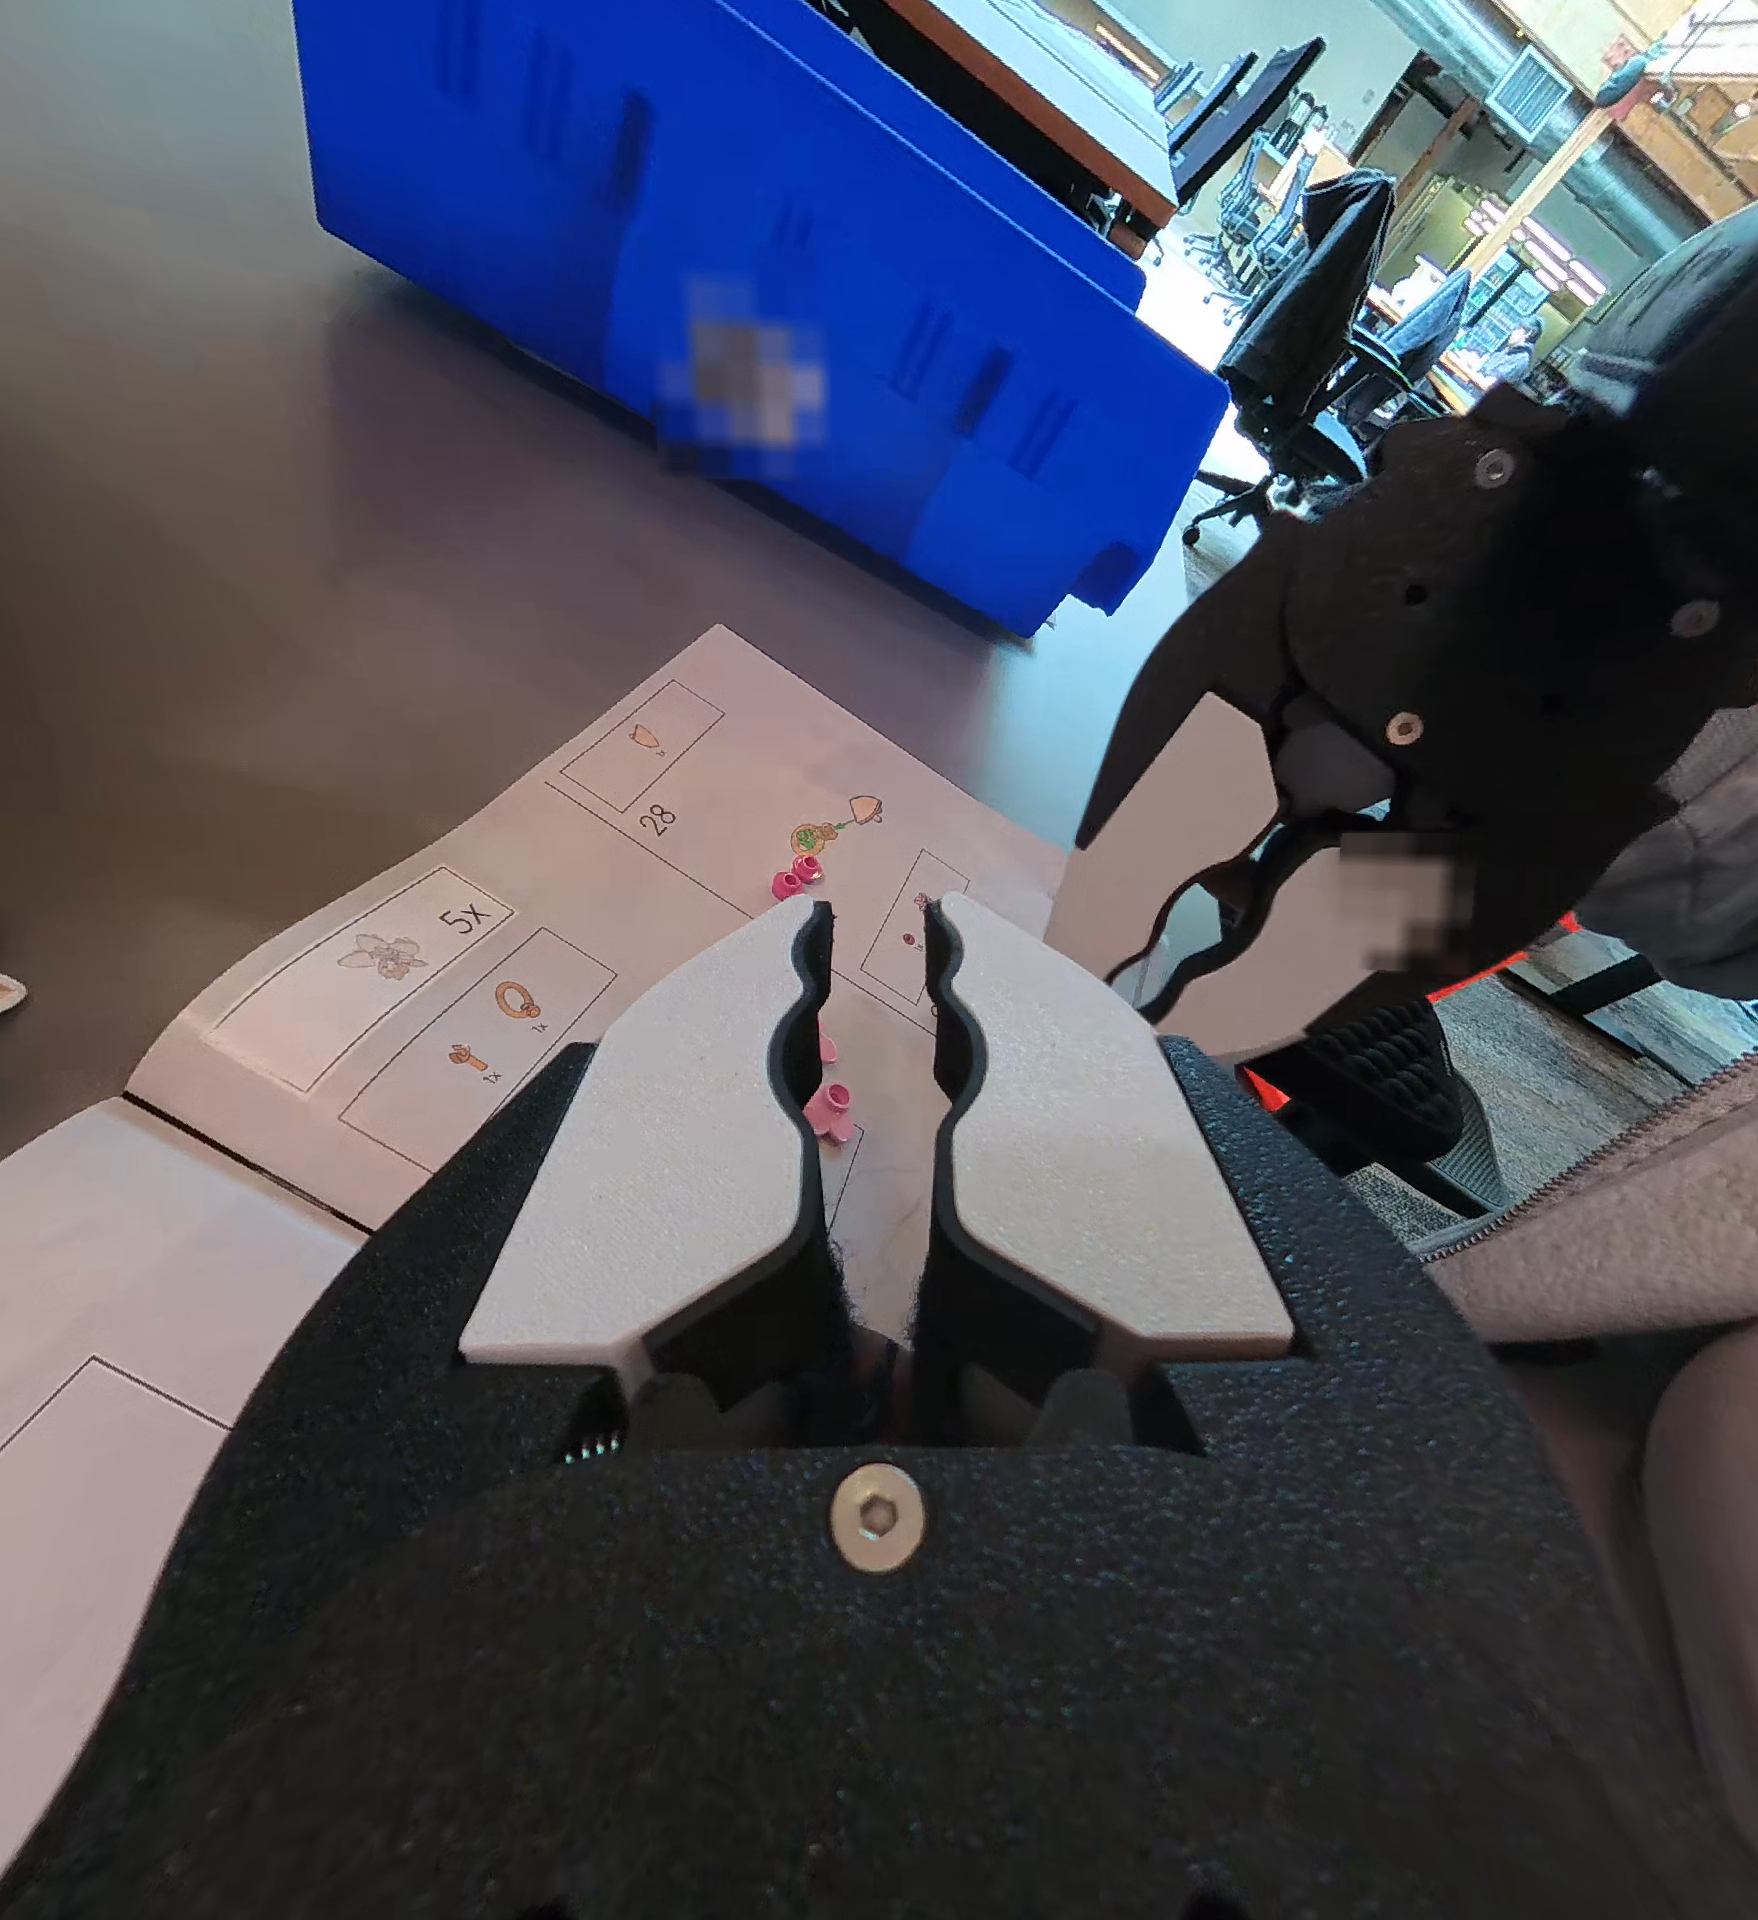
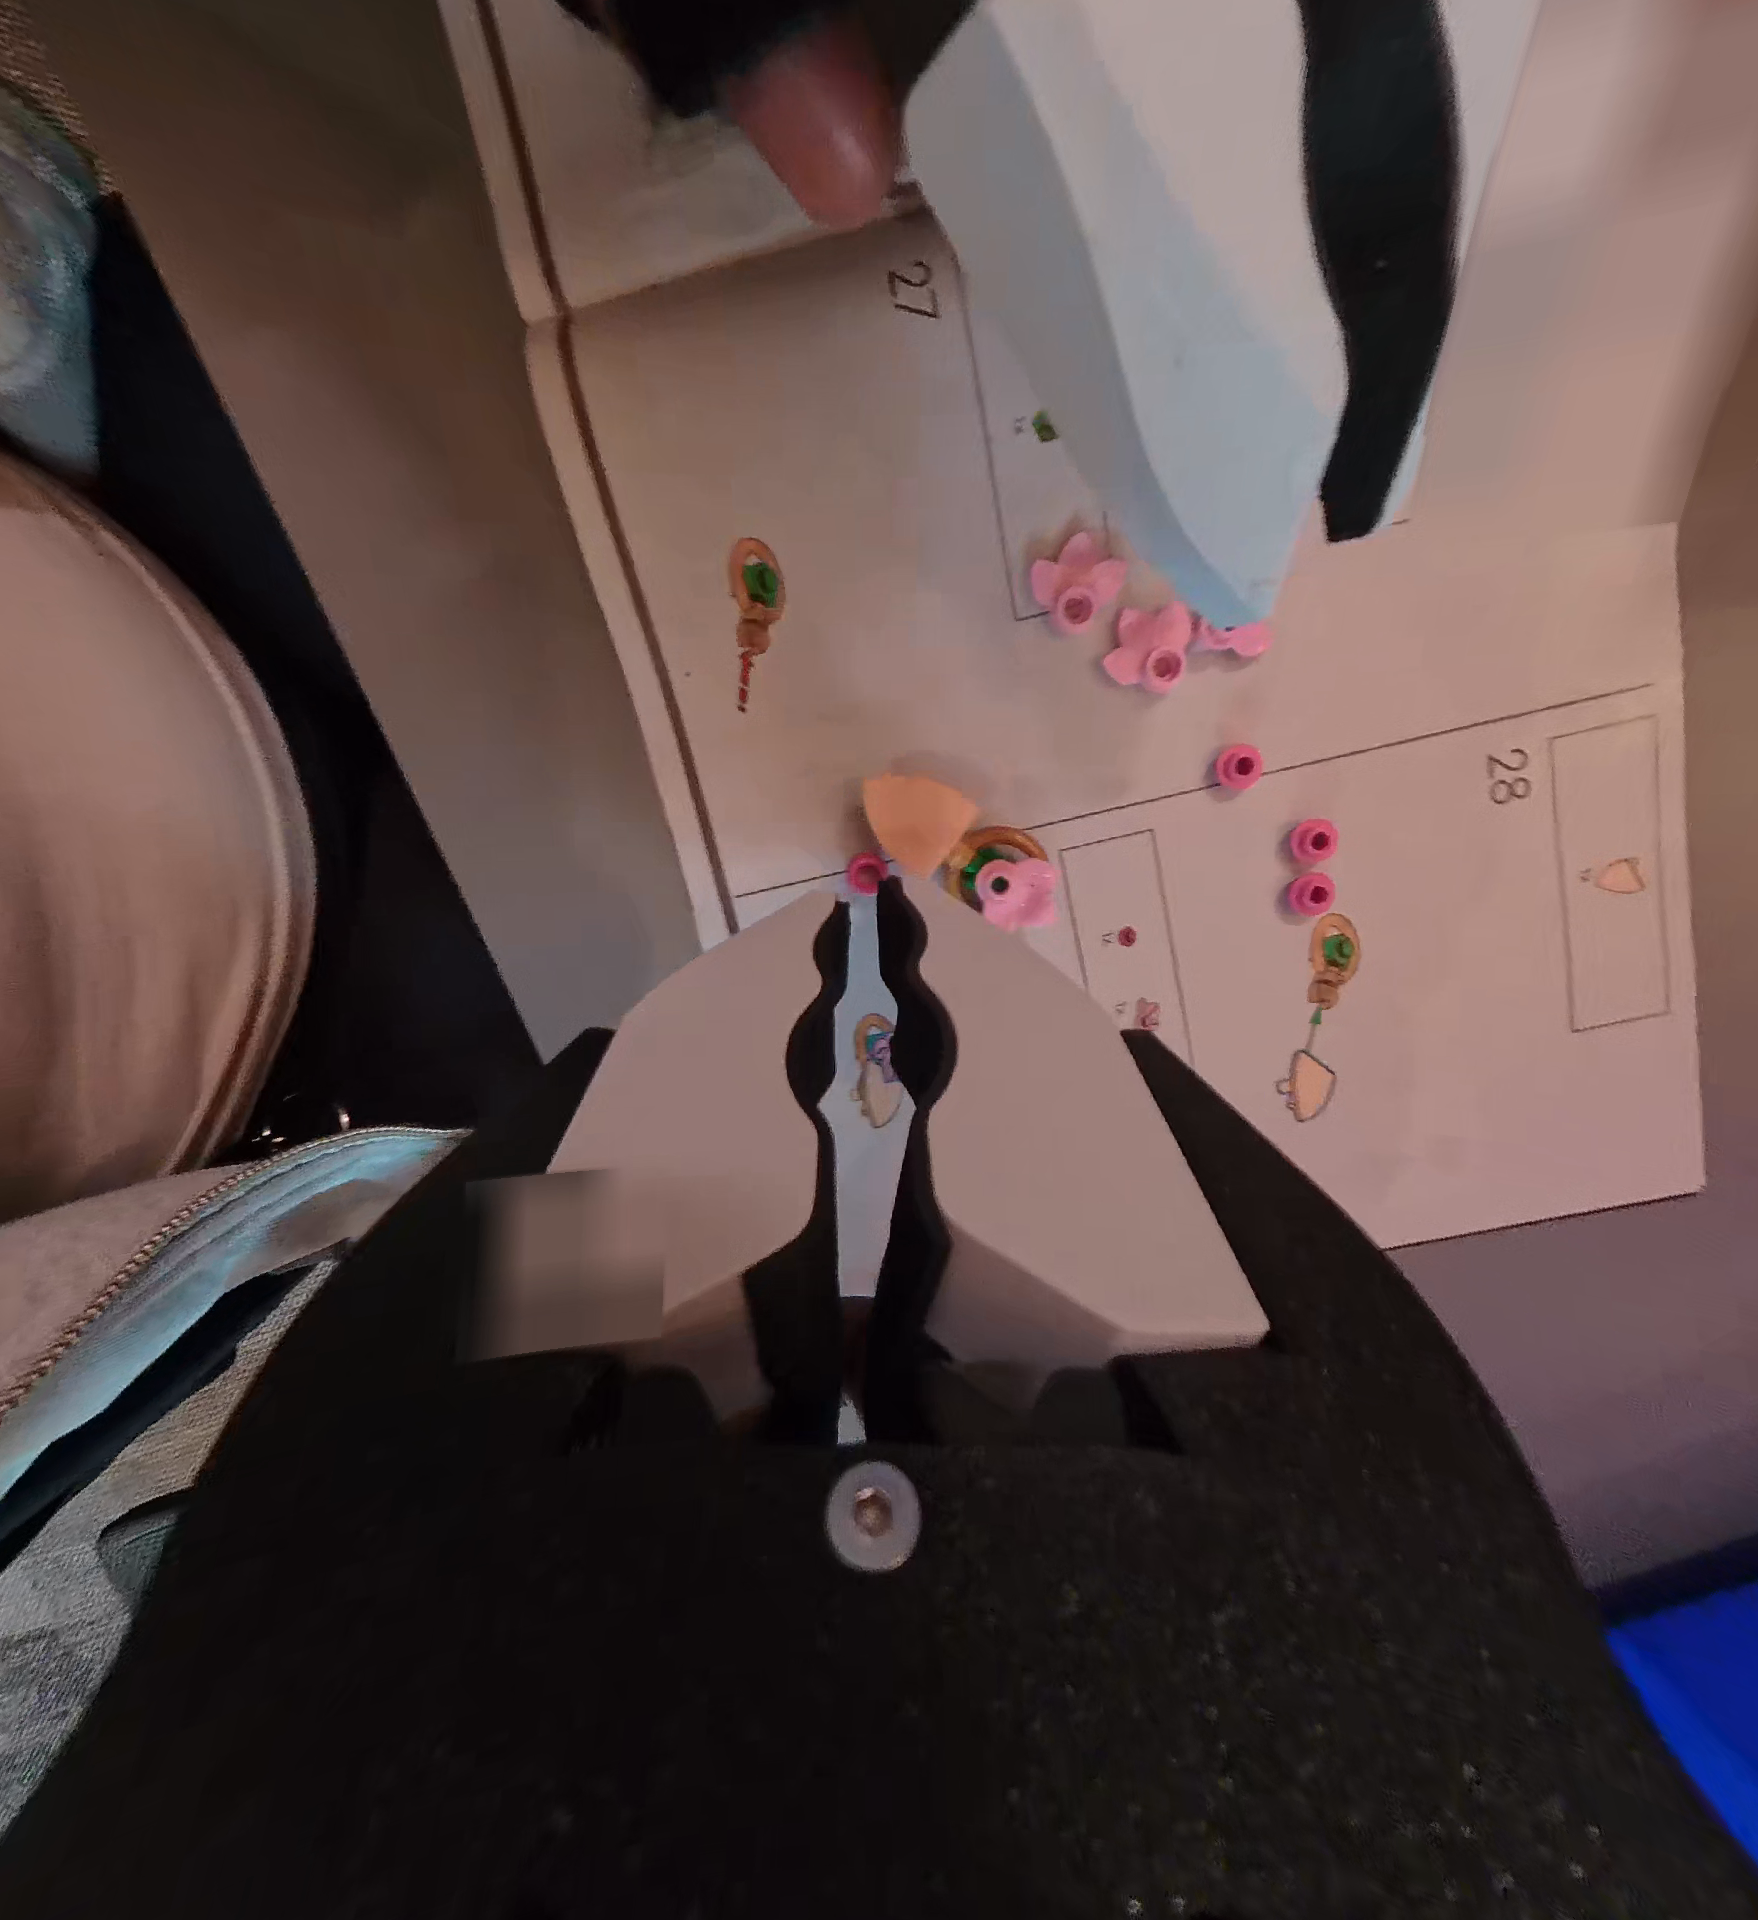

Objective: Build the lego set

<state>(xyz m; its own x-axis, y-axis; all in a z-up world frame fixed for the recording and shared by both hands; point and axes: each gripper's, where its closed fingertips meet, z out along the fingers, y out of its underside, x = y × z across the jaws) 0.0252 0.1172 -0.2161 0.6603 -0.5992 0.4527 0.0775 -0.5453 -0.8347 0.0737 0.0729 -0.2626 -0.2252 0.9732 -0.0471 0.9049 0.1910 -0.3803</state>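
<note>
Right tongs (image 2: 862, 896) nearly closed, tips apparently pinching small magenta round plastic stud (image 2: 862, 869) above open white instruction booklet (image 2: 1477, 1122) on dark surface (image 1: 179, 520). Left tongs (image 1: 877, 909) part open, empty, over pale pink plastic flower pieces (image 1: 833, 1107). Risk: marginal tip grip, stud may slip out.

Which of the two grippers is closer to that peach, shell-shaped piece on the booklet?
Right. The right gripper has its tips just beside the peach piece; the left gripper hovers farther away, over the pink flower pieces.

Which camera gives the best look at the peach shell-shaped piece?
The right wrist view: the peach shell-shaped piece lies unobstructed on the booklet, just beyond the fingers. The left wrist view does not show it.
</note>
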